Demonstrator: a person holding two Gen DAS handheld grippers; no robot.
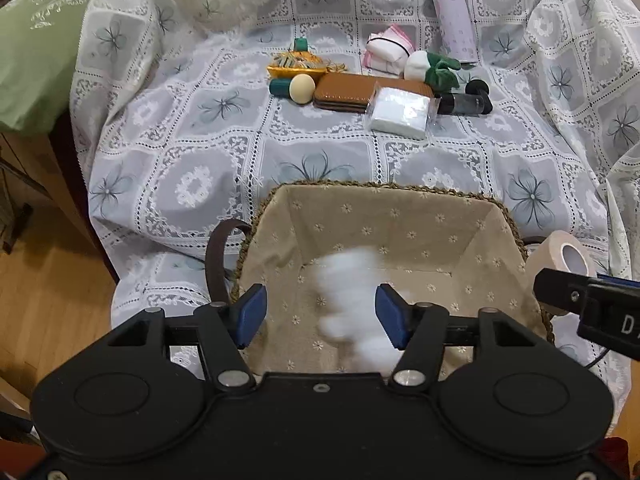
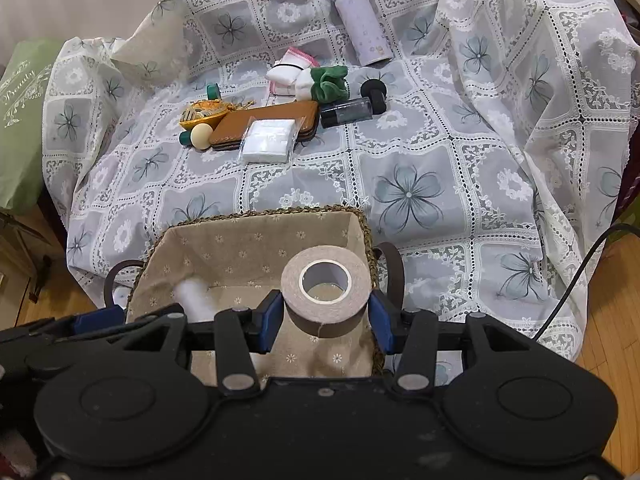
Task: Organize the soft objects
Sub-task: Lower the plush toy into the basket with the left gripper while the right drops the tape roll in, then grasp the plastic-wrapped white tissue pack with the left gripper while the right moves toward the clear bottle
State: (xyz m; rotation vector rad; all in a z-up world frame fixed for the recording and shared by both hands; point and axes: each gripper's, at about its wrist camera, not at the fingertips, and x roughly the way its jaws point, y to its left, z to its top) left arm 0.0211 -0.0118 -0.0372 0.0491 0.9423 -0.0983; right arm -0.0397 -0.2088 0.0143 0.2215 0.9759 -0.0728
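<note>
A fabric-lined woven basket [image 1: 400,216] [image 2: 224,248] stands at the near edge of the lace-covered seat. My left gripper [image 1: 320,314] is open above the basket. A blurred white fluffy lump [image 1: 352,292] is between its fingers and over the basket's inside; it also shows in the right wrist view [image 2: 194,296]. My right gripper [image 2: 326,320] is shut on a beige tape roll [image 2: 325,296] and holds it over the basket's right side. The roll also shows in the left wrist view [image 1: 560,264].
On the seat behind lie a white packet [image 1: 400,114], brown wallet [image 1: 348,90], beige sponge ball [image 1: 302,88], yellow pouch [image 1: 296,64], folded pink-white cloth [image 1: 386,50], white-green plush [image 1: 430,68], black bottle [image 1: 464,104] and purple flask [image 1: 454,20]. A green cushion [image 1: 36,52] is at left.
</note>
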